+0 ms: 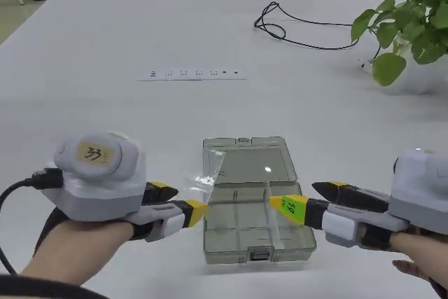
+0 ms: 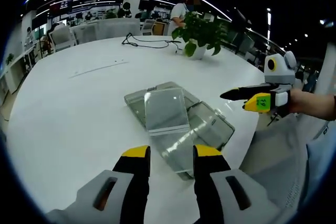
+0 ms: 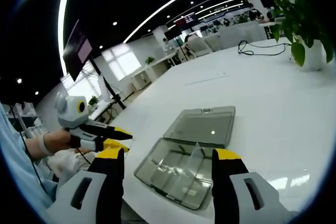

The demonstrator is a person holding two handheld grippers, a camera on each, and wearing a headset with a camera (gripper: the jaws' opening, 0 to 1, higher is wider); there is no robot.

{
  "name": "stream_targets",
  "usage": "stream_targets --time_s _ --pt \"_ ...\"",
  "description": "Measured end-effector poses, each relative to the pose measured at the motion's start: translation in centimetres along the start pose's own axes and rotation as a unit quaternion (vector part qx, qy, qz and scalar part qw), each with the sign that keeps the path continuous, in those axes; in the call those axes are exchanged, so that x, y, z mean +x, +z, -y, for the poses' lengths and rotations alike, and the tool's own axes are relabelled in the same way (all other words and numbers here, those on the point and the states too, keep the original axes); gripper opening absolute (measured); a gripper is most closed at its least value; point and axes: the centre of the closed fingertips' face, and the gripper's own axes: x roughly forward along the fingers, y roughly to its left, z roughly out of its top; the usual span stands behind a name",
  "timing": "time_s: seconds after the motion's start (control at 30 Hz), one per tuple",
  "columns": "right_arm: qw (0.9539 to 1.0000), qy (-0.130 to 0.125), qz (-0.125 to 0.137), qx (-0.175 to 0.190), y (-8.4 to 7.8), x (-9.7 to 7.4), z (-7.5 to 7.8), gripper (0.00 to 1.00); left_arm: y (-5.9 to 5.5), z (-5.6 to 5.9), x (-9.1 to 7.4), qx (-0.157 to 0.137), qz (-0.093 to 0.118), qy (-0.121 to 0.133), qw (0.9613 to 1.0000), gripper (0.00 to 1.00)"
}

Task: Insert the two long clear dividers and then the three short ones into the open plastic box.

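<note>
on the white desk (image 1: 105, 47), the left claw (image 1: 180, 201) sits at about 9 o'clock of the plastic box (image 1: 234, 232), its tips just beside the box's left wall. in the left gripper view its jaws are drawn part way in on a clear divider (image 2: 165, 109). it seems to pinch the divider across the narrow way, with the sheet reaching forward over the box, tilted and not yet in any slot.

the box lies open in the middle, its lid (image 1: 245, 162) flat on the desk at 12 o'clock of the base. one seated divider (image 1: 275, 227) stands upright in the base, running from the lid side toward the near wall.

the right claw (image 1: 301, 197) is at 3 o'clock of the box, jaws spread wide and holding nothing, with its lower tip over the right rim.

by my reading one long divider is in and the second is in hand. its seating and all three short ones are left to do.
</note>
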Motion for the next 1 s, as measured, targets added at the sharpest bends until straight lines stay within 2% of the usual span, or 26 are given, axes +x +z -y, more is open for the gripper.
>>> stream_targets --time_s 0.07,0.17,0.23,0.43,0.53,0.57,0.73,0.8,0.87,1.0 --pt "0.9998 0.008 0.005 0.019 0.3 0.2 -0.4 0.64 0.1 0.4 0.1 -0.001 0.001 -0.004 1.0 0.3" --pt "0.9977 0.016 -0.007 0.066 0.1 0.7 -0.8 0.62 0.3 1.0 0.4 -0.004 0.007 -0.009 0.9999 0.3" --pt "0.9971 0.023 0.001 0.072 0.4 1.0 -1.0 0.58 0.4 1.4 0.5 -0.006 0.01 -0.011 0.9999 0.3" --pt "0.9936 0.031 -0.004 0.108 0.3 2.0 -2.0 0.48 0.6 2.7 1.0 -0.012 0.016 -0.02 0.9996 0.3" --pt "0.9929 0.036 -0.007 0.113 0.3 2.6 -2.7 0.41 0.9 3.2 1.3 -0.012 0.019 -0.024 0.9995 0.3" --pt "0.9921 0.039 -0.008 0.119 0.4 2.6 -2.5 0.39 0.9 3.5 1.4 -0.012 0.02 -0.026 0.9994 0.3" --pt "0.9881 0.047 -0.019 0.145 0.1 3.2 -3.2 0.28 1.2 3.8 1.5 -0.012 0.024 -0.028 0.9992 0.3" --pt "0.9874 0.046 -0.022 0.15 0.0 3.2 -2.6 0.25 1.3 3.8 1.4 -0.015 0.027 -0.028 0.9991 0.3" --pt "0.9853 0.052 -0.021 0.162 0.0 3.3 -3.1 0.2 1.4 3.8 1.4 -0.016 0.029 -0.028 0.9991 0.3" --pt "0.9839 0.051 -0.021 0.17 -0.1 3.5 -3.4 0.16 1.3 4.0 1.4 -0.015 0.028 -0.03 0.999 0.3"
